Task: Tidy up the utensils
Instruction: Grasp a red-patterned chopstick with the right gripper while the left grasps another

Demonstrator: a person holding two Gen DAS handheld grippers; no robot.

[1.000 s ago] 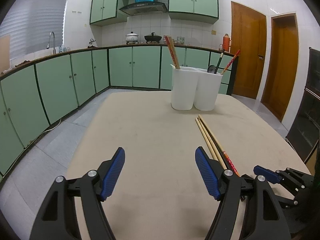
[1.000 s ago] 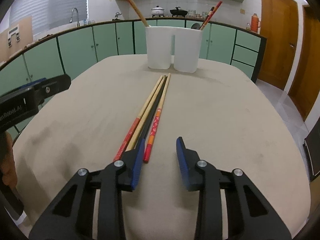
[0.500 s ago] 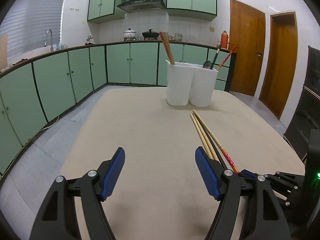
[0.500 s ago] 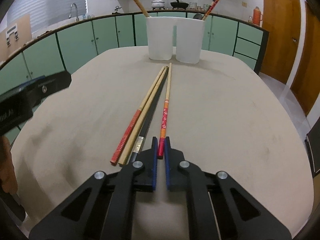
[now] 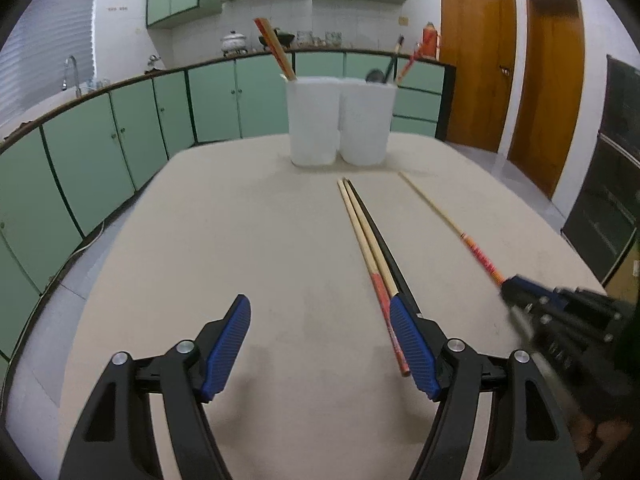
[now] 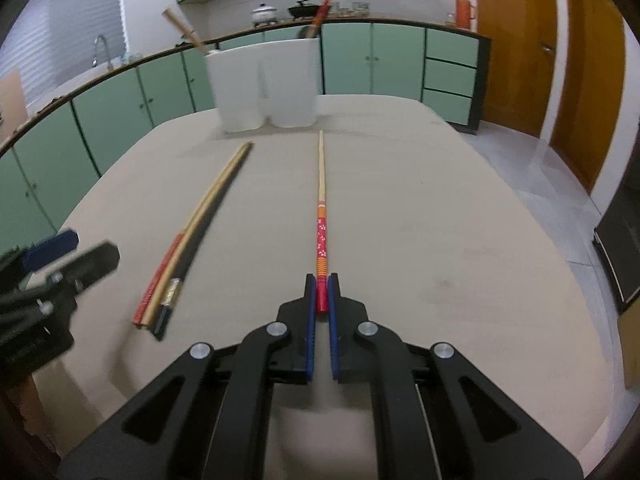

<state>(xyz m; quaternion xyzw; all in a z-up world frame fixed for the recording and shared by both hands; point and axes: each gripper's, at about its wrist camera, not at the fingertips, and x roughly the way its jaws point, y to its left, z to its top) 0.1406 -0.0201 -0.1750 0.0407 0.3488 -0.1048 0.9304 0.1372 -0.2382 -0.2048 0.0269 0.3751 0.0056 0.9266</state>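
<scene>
So the right gripper point(image 6: 322, 280) has its jaws pinched on the red end of a patterned chopstick point(image 6: 321, 216), which runs straight ahead from the jaw tips across the beige table point(image 6: 420, 208), pale tip aimed at the white holder point(image 6: 266, 84) at the far end. Can't really tell if the stick is lifted or resting on the table. Off to the left of those jaws there's a bundle of three more chopsticks point(image 6: 200, 224) lying side by side and touching: one with a red end, one plain wood, one black with a silvery band near its butt. They angle toward the holder too. The left gripper point(image 5: 320, 340) has its jaws spread wide with nothing between them, low over the table; the bundle point(image 5: 368, 240) runs up past its right finger point(image 5: 412, 346), and the red-ended stick pokes out just inside that finger. From that view the held chopstick point(image 5: 448, 220) is further right, ending in the blurry right gripper point(image 5: 516, 288). Now the holder point(image 5: 340, 120): straight ahead of the left jaws, a white two-compartment thing. The left compartment has wooden chopsticks point(image 5: 276, 50) leaning out to the left. The right compartment has a red-patterned chopstick point(image 5: 408, 62), a dark-handled utensil point(image 5: 394, 58) and what looks like a dark ladle or spoon bowl point(image 5: 375, 76) peeking over the rim.
</scene>
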